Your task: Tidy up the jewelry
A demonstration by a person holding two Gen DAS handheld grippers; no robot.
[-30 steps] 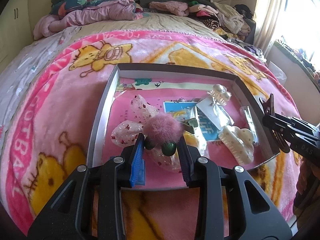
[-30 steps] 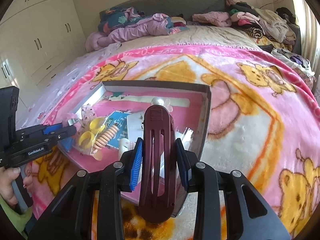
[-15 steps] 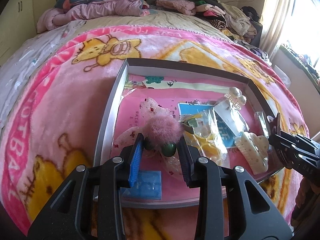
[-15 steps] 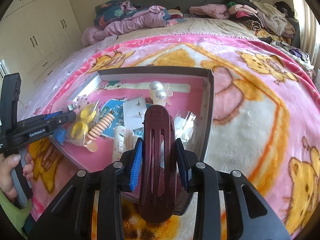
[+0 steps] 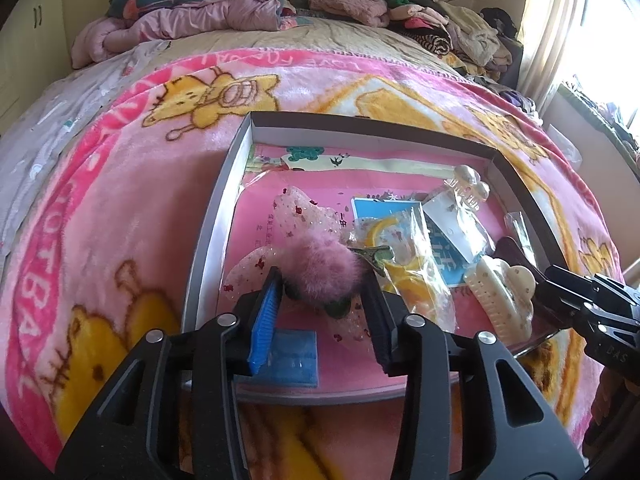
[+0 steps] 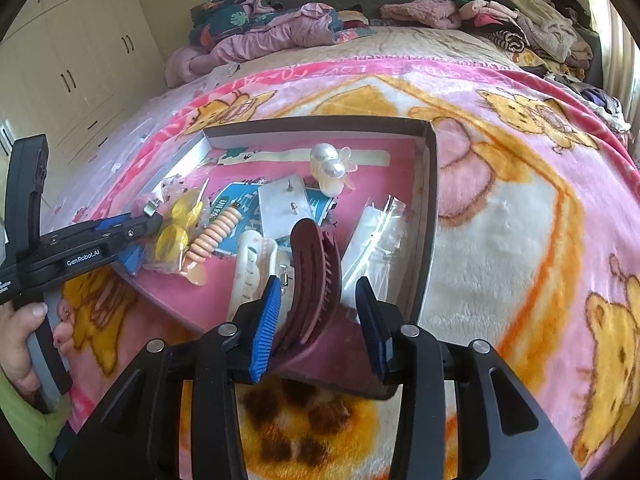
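- Jewelry and hair things lie in a flat box [image 5: 208, 240] with a pink floor, which sits on a pink bear blanket [image 5: 120, 208] on the bed.
- Left gripper [image 5: 320, 300]: its jaws are spread, with a fluffy pink clip [image 5: 324, 268] between them. I cannot tell if the pads touch it.
- Under the fluffy clip lies a see-through bow [image 5: 296, 212] with red specks. A small blue pad [image 5: 296, 356] lies by the near wall.
- Right gripper [image 6: 316, 312]: its jaws are let go and wide. A dark red claw clip [image 6: 312, 276] leans between them, touching neither pad.
- Just left of the red clip is a white claw clip [image 6: 252, 264]. Just right is a clear bag [image 6: 372, 240] by the box wall.
- Farther back are a pearl clip [image 6: 330, 172], a card with earrings [image 6: 284, 204], a peach coil [image 6: 214, 236] and yellow rings in a bag [image 6: 172, 236].
- Piles of clothes [image 6: 272, 28] sit at the far end of the bed, well apart from the box.
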